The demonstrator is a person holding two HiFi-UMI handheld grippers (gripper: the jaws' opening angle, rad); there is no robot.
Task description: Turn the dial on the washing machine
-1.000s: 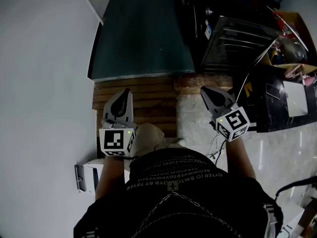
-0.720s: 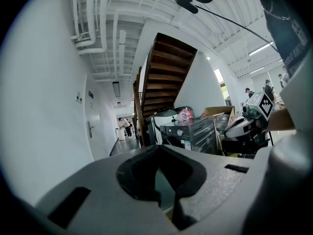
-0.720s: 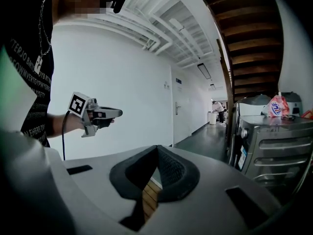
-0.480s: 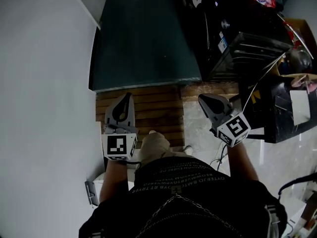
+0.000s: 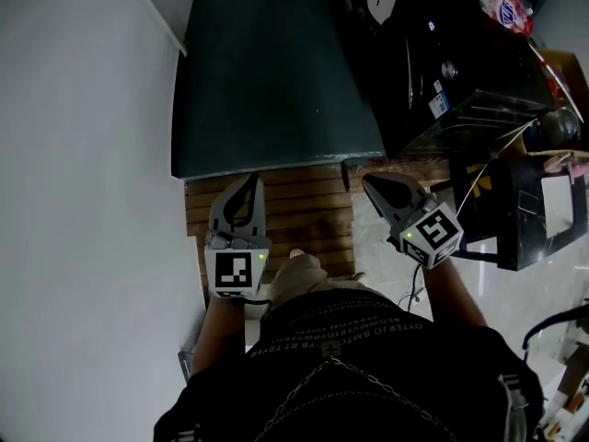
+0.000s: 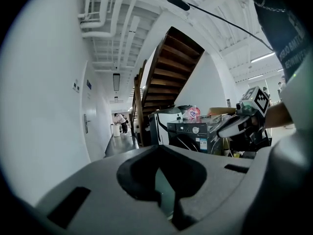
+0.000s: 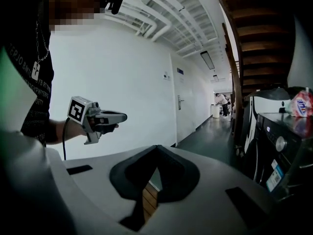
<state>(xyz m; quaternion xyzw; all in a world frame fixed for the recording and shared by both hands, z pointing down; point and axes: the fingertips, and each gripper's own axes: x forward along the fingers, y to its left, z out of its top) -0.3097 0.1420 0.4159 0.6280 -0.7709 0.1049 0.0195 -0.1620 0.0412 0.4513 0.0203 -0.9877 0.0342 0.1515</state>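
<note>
left tool (image 5: 248, 184) shut, nothing in it. right tool (image 5: 372, 184) shut too, empty. both held out over wooden slat flooring (image 5: 308, 205). washing machine (image 5: 433, 72) is far right, well apart from both tools. dial (image 7: 280, 144) on its front panel, untouched.

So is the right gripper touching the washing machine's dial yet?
Apart. The right gripper view shows the right gripper well short of the dial, with open floor between them.

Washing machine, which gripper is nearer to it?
Right. The right gripper is just short of the washing machine; the left gripper is farther away, over the wooden slats.
</note>
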